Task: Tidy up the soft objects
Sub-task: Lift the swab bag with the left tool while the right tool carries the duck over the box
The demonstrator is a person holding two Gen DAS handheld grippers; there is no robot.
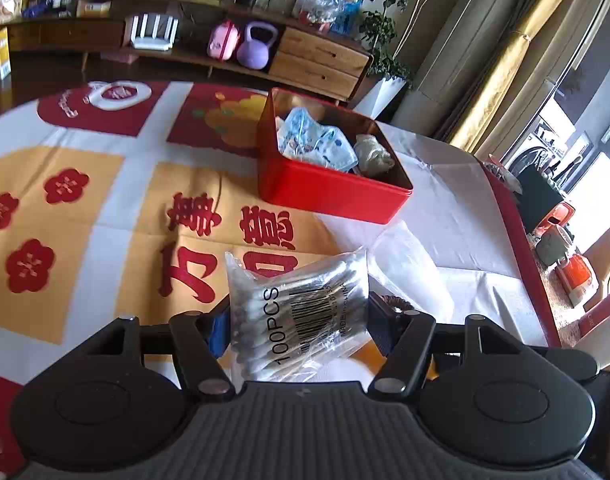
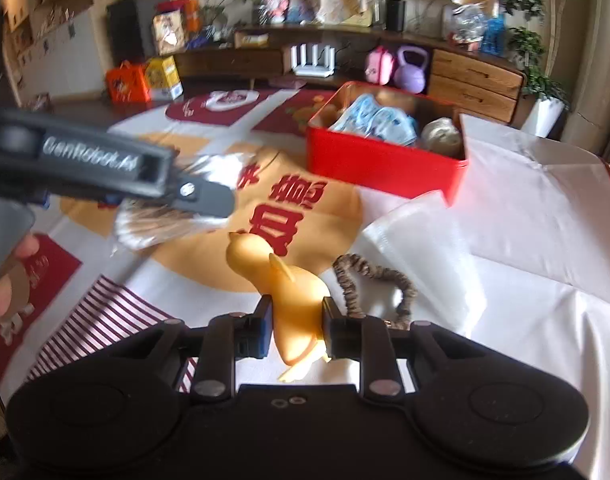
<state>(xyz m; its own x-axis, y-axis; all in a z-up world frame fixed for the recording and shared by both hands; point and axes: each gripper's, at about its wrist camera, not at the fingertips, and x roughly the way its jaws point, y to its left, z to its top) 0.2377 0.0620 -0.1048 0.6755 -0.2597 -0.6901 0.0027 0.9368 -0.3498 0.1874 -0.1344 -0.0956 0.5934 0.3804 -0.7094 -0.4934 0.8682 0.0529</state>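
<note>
My left gripper (image 1: 299, 316) is shut on a clear bag of cotton swabs (image 1: 301, 296), held above the patterned tablecloth. In the right wrist view that bag (image 2: 165, 228) hangs blurred at the left under one of the left gripper's fingers (image 2: 203, 200). A yellow rubber duck (image 2: 281, 276) is clamped by its body in my right gripper (image 2: 298, 320), lifted off the cloth. Beyond both stands an open red tin (image 1: 329, 192) (image 2: 377, 164) holding blue printed face masks (image 1: 313, 140) (image 2: 381, 120) and a beige bundle (image 1: 373, 154) (image 2: 441, 132).
A leopard-print scrunchie (image 2: 385, 276) lies on the cloth right of the duck. A flat white pouch (image 2: 417, 240) lies in front of the tin. A person's hand (image 2: 5, 280) grips the left tool. A wooden sideboard (image 1: 317, 60) stands beyond the table's far edge.
</note>
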